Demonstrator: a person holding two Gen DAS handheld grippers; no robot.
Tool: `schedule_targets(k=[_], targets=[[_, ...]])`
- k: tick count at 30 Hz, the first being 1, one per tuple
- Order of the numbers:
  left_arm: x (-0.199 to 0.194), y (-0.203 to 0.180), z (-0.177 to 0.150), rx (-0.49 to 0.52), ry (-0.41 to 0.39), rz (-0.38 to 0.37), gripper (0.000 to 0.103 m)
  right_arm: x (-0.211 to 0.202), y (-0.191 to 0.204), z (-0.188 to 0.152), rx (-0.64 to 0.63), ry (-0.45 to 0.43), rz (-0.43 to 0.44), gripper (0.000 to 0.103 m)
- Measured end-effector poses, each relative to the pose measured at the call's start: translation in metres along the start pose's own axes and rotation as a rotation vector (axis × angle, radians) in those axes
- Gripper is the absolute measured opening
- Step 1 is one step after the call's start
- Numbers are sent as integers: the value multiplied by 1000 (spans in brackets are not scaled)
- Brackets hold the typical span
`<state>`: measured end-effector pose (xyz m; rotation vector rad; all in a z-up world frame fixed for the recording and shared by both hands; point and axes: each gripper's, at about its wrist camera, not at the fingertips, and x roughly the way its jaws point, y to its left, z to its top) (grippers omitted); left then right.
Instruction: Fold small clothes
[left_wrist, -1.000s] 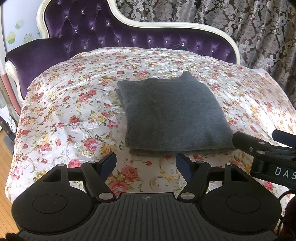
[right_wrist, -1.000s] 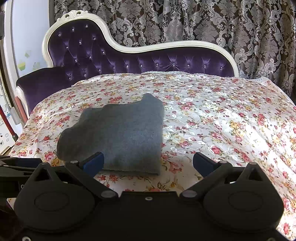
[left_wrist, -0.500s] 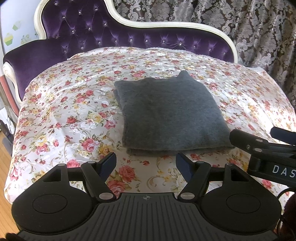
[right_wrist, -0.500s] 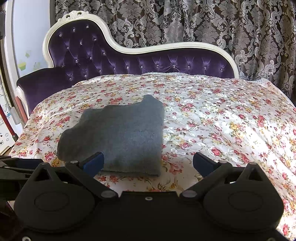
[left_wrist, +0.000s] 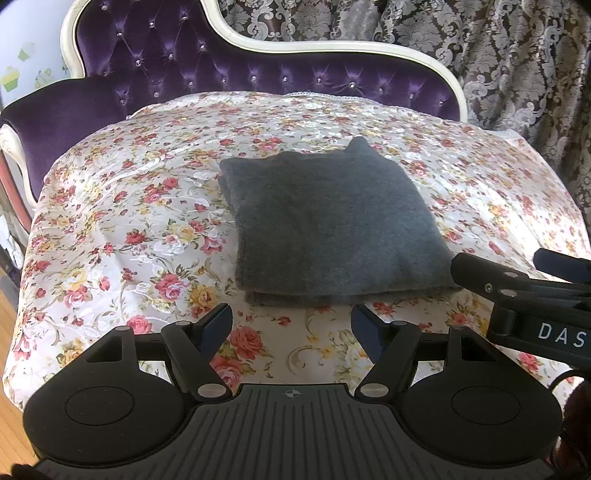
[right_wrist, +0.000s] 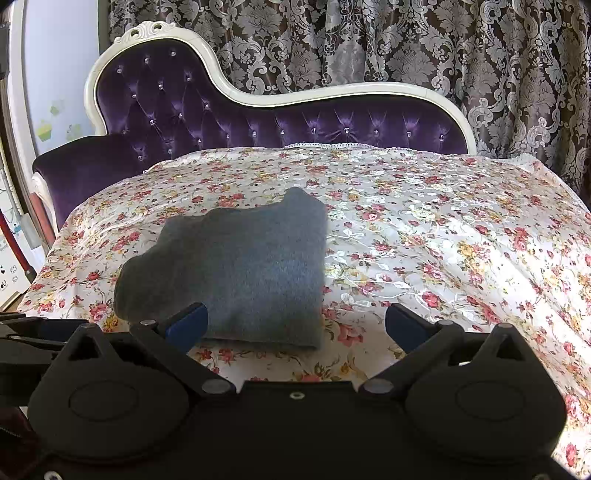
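Note:
A grey knitted garment (left_wrist: 332, 225) lies folded into a thick rectangle on the floral bedspread (left_wrist: 129, 221). It also shows in the right wrist view (right_wrist: 236, 269), left of centre. My left gripper (left_wrist: 291, 326) is open and empty, held just short of the garment's near edge. My right gripper (right_wrist: 295, 325) is open and empty, near the garment's front right corner; its left fingertip (right_wrist: 186, 325) overlaps the cloth's near edge in view. The right gripper's body shows at the right edge of the left wrist view (left_wrist: 524, 295).
The bedspread (right_wrist: 443, 240) covers a purple tufted chaise with a white frame (right_wrist: 280, 118). Patterned curtains (right_wrist: 406, 40) hang behind. A wooden floor strip (left_wrist: 7, 332) shows at the left, past the cover's edge.
The left wrist view has drifted slightly, so the garment sits a little lower and nearer. Both grippers stay open and the garment has not moved.

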<state>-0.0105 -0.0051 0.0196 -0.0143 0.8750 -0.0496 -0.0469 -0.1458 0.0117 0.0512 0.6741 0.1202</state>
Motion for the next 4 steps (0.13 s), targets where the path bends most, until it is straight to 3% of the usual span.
schedule_targets(k=[4], targets=[[0,0,0,3,-1,0,70,0,0,0,0,1,0,102]])
